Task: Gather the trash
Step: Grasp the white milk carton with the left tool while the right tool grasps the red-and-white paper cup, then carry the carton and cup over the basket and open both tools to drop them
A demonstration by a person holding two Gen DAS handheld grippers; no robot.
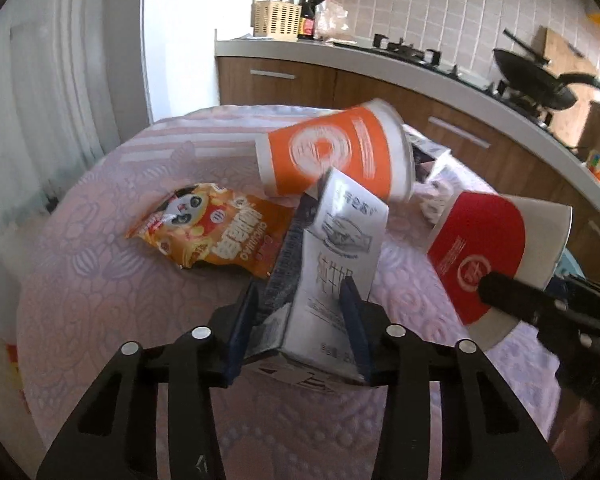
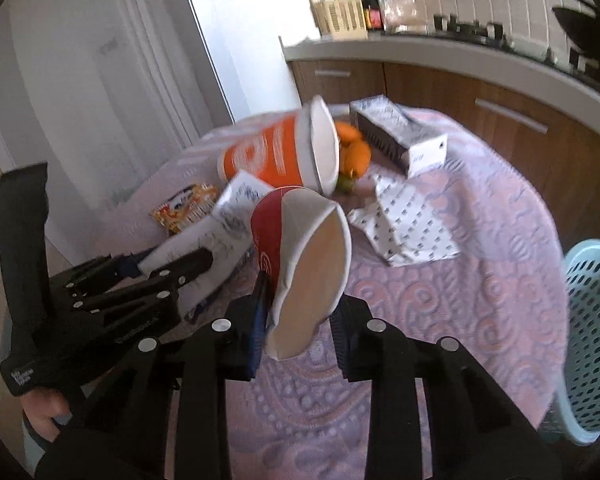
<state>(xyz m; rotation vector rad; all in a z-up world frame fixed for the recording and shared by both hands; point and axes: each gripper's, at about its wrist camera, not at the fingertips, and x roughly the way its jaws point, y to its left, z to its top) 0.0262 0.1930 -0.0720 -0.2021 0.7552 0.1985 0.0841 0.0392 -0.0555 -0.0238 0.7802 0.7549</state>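
My left gripper (image 1: pixel 302 300) is shut on a white milk carton (image 1: pixel 332 256) and holds it above the round table (image 1: pixel 100 280). My right gripper (image 2: pixel 302 312) is shut on a squashed red paper cup (image 2: pixel 300 256), held above the table; it also shows in the left wrist view (image 1: pixel 484 248). An orange paper cup (image 1: pixel 336 152) lies on its side behind the carton. An orange snack bag (image 1: pixel 216 232) lies flat to the left. The left gripper (image 2: pixel 172 276) with the carton (image 2: pixel 220 232) shows left of the red cup in the right wrist view.
A white-and-black box (image 2: pixel 400 136), a patterned paper wrapper (image 2: pixel 404 220) and orange fruit (image 2: pixel 356 152) lie further back on the table. A light blue perforated basket (image 2: pixel 592 336) stands at the table's right. The kitchen counter (image 1: pixel 420 68) with a wok runs behind.
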